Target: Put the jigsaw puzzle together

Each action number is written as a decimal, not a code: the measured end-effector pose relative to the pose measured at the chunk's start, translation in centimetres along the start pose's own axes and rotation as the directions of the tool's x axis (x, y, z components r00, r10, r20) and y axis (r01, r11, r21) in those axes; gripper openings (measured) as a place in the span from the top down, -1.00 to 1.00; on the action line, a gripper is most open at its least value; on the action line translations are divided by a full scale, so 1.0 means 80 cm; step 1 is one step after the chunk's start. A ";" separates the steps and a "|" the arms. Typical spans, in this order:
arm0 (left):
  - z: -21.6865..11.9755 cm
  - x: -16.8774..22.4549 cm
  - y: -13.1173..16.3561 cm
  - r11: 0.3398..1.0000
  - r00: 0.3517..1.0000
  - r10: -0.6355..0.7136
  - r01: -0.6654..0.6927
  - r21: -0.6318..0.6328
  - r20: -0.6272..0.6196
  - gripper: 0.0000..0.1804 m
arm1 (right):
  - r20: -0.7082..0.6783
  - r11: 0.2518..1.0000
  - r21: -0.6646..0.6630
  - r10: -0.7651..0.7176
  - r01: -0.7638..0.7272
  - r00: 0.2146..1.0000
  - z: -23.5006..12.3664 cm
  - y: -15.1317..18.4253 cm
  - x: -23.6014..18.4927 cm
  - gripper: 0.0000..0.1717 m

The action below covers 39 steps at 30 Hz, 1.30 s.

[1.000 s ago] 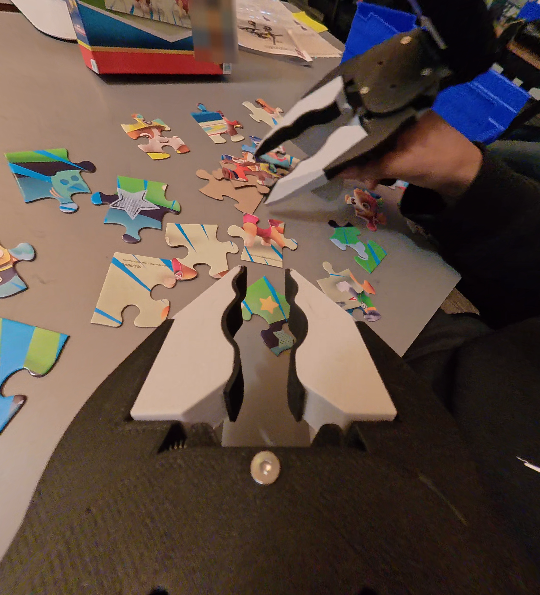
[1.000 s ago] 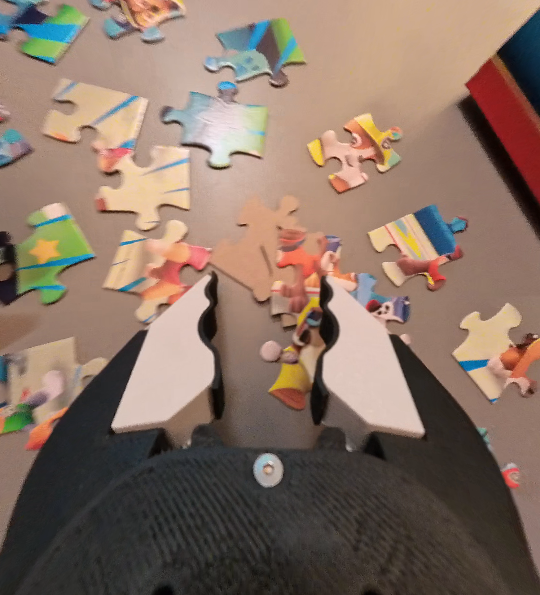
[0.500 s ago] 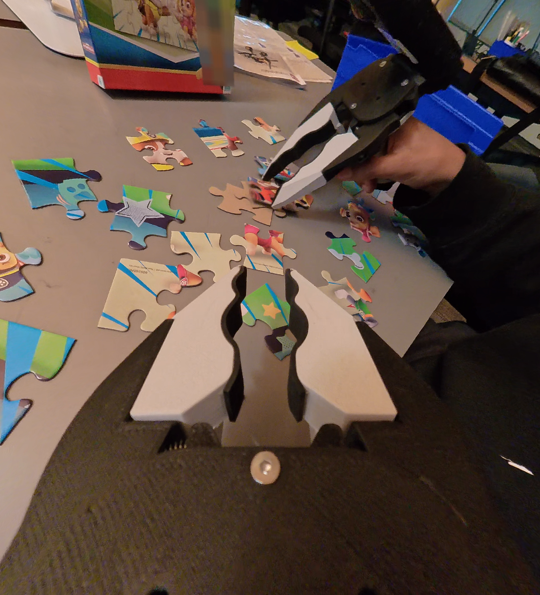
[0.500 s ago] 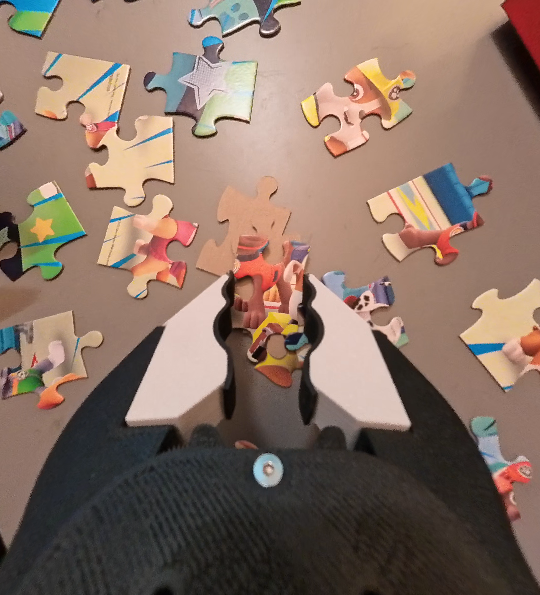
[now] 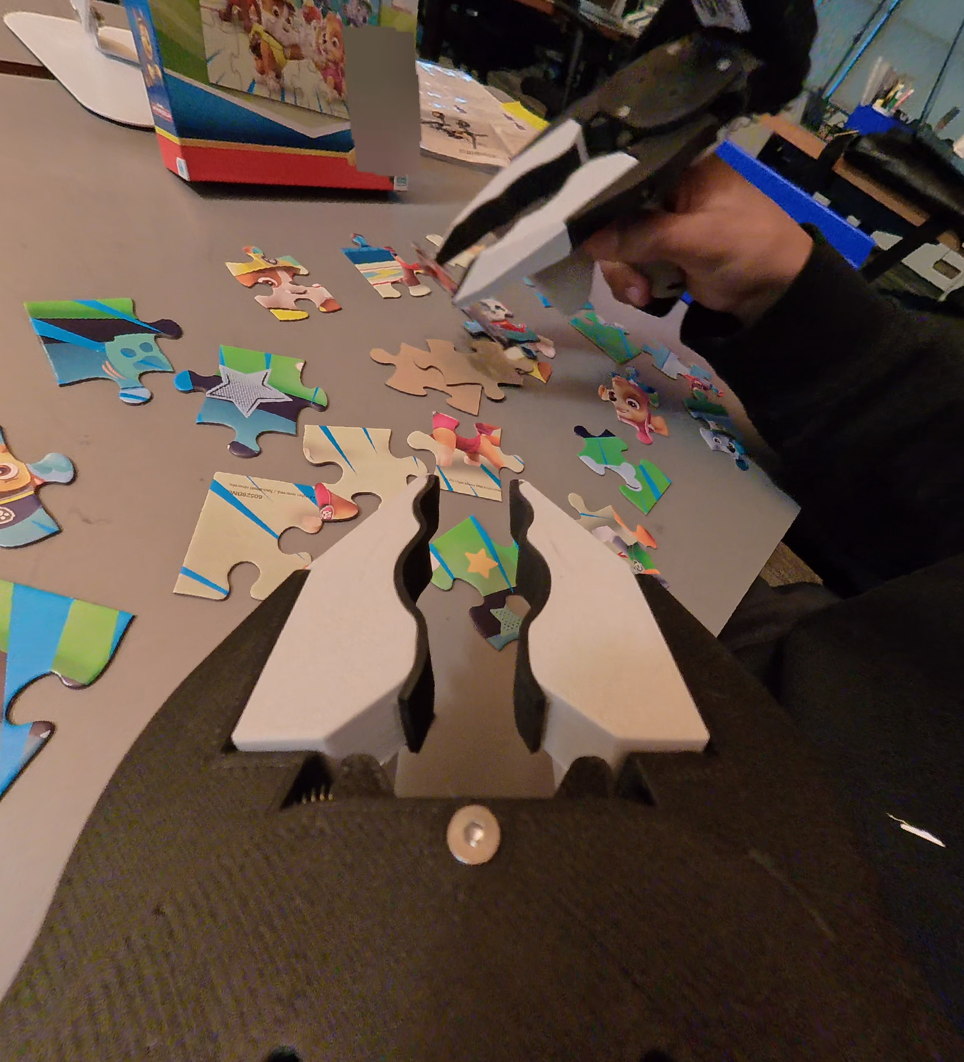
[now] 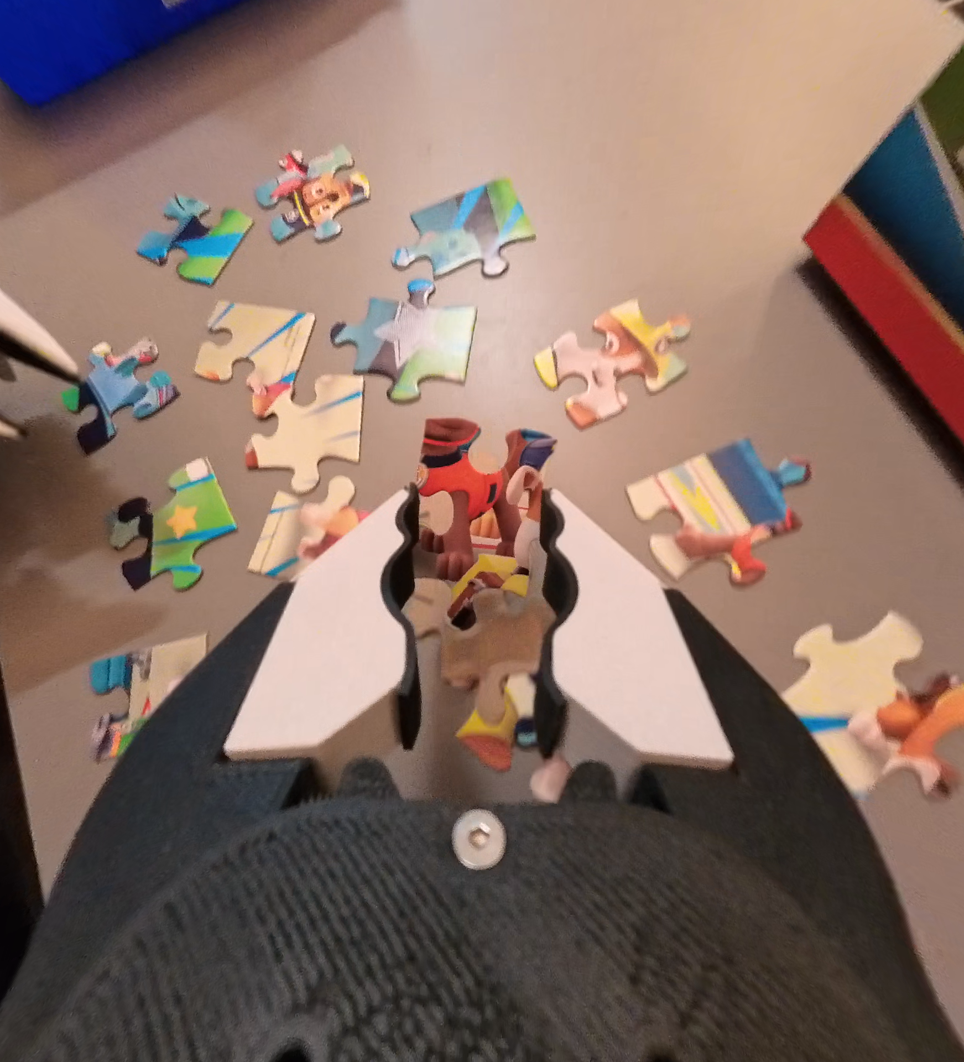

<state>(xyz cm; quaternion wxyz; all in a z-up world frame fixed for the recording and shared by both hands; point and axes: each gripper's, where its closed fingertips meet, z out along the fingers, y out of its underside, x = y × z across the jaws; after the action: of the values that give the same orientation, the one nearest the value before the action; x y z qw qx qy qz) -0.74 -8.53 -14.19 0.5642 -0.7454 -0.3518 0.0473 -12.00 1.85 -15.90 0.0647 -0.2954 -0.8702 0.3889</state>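
My left gripper [image 5: 472, 494] hovers low with its fingers slightly apart, nothing between them. My right gripper [image 6: 478, 497], held by my hand [image 5: 715, 241], points down, its fingers closed on a puzzle piece [image 6: 468, 488].

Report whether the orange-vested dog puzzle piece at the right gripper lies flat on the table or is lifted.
Lifted. The puzzle piece stands clamped between the right gripper's fingers, clear of the table.
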 end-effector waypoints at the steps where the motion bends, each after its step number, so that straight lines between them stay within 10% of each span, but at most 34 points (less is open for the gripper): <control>1: 0.000 0.000 0.000 1.000 1.000 0.000 0.000 0.002 0.000 0.74 | 0.018 1.000 -0.002 -0.007 0.007 1.000 0.008 -0.011 0.001 0.53; 11: -0.001 0.011 -0.004 0.998 0.997 -0.026 0.030 0.057 -0.072 0.73 | 0.001 0.988 -0.103 -0.116 0.115 0.993 0.136 -0.126 0.064 0.52; 23: -0.014 0.009 -0.010 0.989 0.988 -0.057 0.076 0.126 -0.147 0.71 | -0.018 0.978 -0.198 -0.075 0.070 0.997 0.182 -0.145 0.097 0.41; 30: -0.028 0.010 -0.021 0.982 0.989 -0.042 0.066 0.175 -0.138 0.71 | -0.048 0.987 -0.121 -0.111 0.104 0.993 0.126 -0.127 0.072 0.42; 39: -0.022 0.020 -0.022 0.981 0.984 -0.040 0.071 0.181 -0.171 0.71 | -0.054 0.996 -0.086 -0.033 0.028 0.998 0.013 0.012 -0.001 0.43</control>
<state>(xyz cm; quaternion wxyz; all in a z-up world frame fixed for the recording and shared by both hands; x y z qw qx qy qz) 0.47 -8.85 -11.48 0.6601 -0.6804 -0.3182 0.0019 -11.82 1.64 -17.25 0.0820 -0.2954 -0.8883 0.3419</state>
